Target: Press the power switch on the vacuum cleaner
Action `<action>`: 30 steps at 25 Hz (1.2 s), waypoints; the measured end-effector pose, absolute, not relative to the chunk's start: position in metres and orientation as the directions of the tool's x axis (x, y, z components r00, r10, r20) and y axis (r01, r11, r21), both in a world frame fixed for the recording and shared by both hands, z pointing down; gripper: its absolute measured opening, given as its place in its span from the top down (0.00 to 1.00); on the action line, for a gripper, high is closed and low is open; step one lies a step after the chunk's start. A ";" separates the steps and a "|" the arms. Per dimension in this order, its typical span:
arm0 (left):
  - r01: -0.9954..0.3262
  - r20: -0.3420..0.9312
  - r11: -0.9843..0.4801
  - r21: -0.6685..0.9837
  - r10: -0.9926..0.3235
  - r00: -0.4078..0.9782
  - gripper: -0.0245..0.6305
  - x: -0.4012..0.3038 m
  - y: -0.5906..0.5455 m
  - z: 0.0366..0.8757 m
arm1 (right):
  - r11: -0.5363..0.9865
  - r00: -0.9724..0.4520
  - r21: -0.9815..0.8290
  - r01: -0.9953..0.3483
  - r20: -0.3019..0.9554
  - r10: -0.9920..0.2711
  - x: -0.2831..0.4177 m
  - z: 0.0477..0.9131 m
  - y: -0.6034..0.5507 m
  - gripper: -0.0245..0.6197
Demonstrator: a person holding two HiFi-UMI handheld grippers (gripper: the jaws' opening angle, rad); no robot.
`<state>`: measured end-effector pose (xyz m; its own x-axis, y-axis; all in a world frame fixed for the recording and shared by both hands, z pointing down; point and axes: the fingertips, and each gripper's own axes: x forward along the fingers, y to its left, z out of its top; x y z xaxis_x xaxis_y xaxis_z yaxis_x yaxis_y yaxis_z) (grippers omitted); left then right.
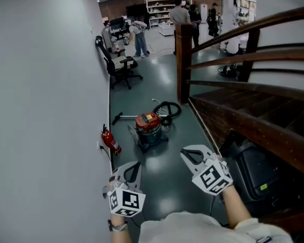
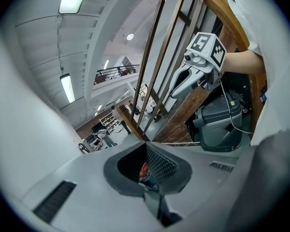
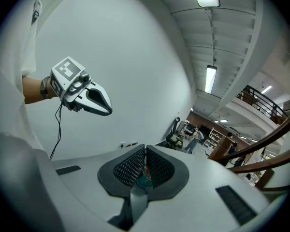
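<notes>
The vacuum cleaner [image 1: 148, 126], a red-topped drum with a teal body, stands on the dark floor ahead, its black hose [image 1: 167, 109] coiled behind it. Both grippers hang well short of it and touch nothing. My left gripper [image 1: 134, 167] is shut and empty, low by the white wall. My right gripper [image 1: 190, 154] is shut too, a little further forward. In the left gripper view the pads [image 2: 157, 164] meet, with a sliver of the vacuum cleaner [image 2: 144, 174] showing below them. In the right gripper view the pads [image 3: 130, 167] close over a bit of the teal drum [image 3: 144, 179].
A red fire extinguisher [image 1: 110, 141] stands against the white wall [image 1: 45, 110] left of the vacuum. A wooden stair rail [image 1: 243, 39] and post [image 1: 183, 59] bound the right side, with a black case [image 1: 258, 171] beneath. An office chair [image 1: 122, 67] and people [image 1: 181, 14] are farther back.
</notes>
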<state>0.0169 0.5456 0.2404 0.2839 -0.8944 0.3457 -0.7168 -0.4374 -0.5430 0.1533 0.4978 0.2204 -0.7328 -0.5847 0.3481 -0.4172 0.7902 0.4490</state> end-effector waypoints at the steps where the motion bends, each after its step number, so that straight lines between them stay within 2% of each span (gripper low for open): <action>1: -0.717 0.346 -0.437 -0.543 -0.894 0.283 0.96 0.015 0.546 0.241 | 0.790 -0.731 0.448 -0.418 0.350 -0.586 0.152 0.221 0.498 0.91; 13: -0.706 0.350 -0.461 -0.538 -0.884 0.310 0.96 -0.007 0.562 0.248 | 0.769 -0.696 0.452 -0.452 0.361 -0.621 0.133 0.224 0.516 0.91; 18: -0.687 0.372 -0.483 -0.542 -0.872 0.320 0.96 -0.024 0.573 0.256 | 0.734 -0.665 0.506 -0.453 0.358 -0.656 0.117 0.223 0.528 0.91; 30: -0.694 0.394 -0.494 -0.525 -0.863 0.316 0.96 -0.047 0.567 0.267 | 0.757 -0.681 0.472 -0.452 0.365 -0.635 0.090 0.235 0.517 0.91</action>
